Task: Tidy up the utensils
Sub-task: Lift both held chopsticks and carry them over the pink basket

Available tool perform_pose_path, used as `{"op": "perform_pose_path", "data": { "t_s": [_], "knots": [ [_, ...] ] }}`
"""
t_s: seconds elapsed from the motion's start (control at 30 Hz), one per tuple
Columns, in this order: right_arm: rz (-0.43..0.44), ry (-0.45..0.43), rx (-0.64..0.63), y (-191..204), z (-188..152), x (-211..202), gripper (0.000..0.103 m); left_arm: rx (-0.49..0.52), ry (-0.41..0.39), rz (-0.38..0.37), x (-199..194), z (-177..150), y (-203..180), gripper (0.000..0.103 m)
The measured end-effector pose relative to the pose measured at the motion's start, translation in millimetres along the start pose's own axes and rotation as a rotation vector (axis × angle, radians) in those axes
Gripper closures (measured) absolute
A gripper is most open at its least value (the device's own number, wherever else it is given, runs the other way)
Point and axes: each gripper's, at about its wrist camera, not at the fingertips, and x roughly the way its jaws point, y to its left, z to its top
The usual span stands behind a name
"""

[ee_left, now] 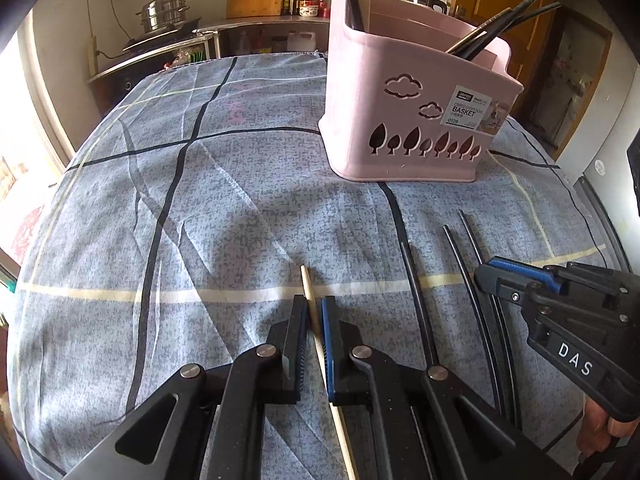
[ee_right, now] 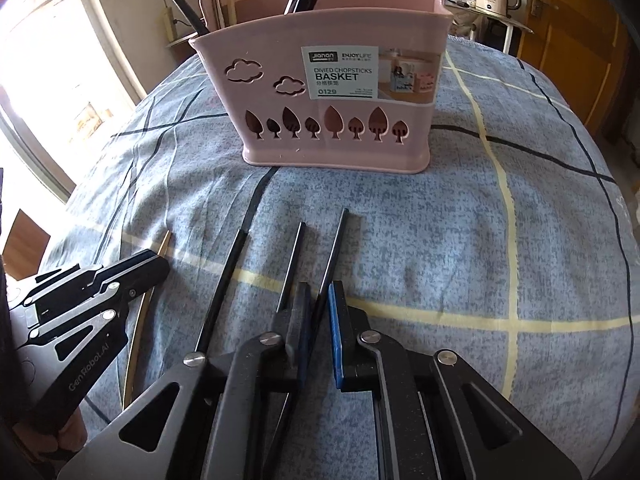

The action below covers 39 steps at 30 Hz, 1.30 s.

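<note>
Nearest the left camera, the left tool (ee_left: pixel 314 320) is closed around a light wooden chopstick (ee_left: pixel 310 298) that lies on the table (ee_left: pixel 160 200). Beside it, the right tool (ee_right: pixel 319 312) is clenched on one of three black chopsticks (ee_right: pixel 334 248). The step seems to be the pick-up; next each stick must be lifted and tipped upright into the pink basket (ee_right: pixel 340 140) beyond, which already holds others.
</note>
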Motion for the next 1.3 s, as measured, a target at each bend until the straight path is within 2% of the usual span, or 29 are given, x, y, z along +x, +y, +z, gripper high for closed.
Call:
{"op": "perform_pose_path", "data": {
  "t_s": [0.1, 0.23, 0.4, 0.67, 1.0, 1.3],
  "knots": [
    [0.02, 0.002, 0.018, -3, 1, 1, 0.096, -0.011, 0.007, -0.002, 0, 2, 2, 0.098],
    [0.056, -0.025, 0.041, -11, 0, -12, 0.097, -0.047, 0.01, -0.049, -5, 3, 7, 0.099],
    [0.093, -0.096, 0.047, -15, 3, -42, 0.098, -0.056, -0.042, -0.098, -27, 7, 8, 0.099],
    [0.128, -0.192, 0.054, -15, 13, -80, 0.098, -0.052, -0.143, -0.161, -71, 33, 3, 0.099],
    [0.142, -0.32, 0.066, -25, 39, -121, 0.098, -0.028, -0.239, -0.19, -109, 64, 1, 0.099],
    [0.146, -0.349, 0.073, -32, 38, -130, 0.098, -0.041, -0.245, -0.209, -112, 73, 7, 0.099]
  ]
}}
